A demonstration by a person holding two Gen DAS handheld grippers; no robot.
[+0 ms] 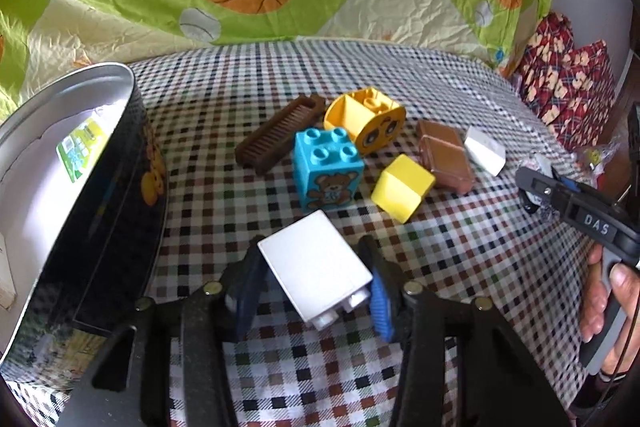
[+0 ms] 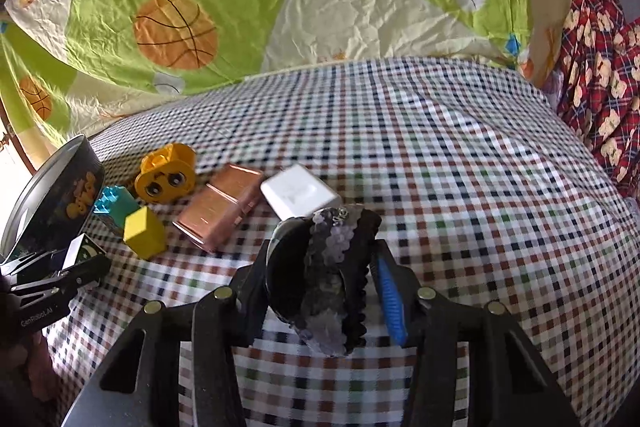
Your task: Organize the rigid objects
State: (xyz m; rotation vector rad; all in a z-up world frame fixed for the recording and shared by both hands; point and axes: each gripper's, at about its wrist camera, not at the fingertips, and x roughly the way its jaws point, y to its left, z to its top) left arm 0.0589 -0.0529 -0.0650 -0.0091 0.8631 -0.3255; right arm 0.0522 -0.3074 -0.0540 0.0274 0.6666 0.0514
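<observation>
left gripper pinches a white block, right gripper a sequined clip, over checked cloth

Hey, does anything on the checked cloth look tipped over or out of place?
Yes. The yellow face block lies on its side, hollow underside showing, beside the upright blue bear block. The white block in the left tool is tilted, studs pointing down and toward the camera.
</observation>
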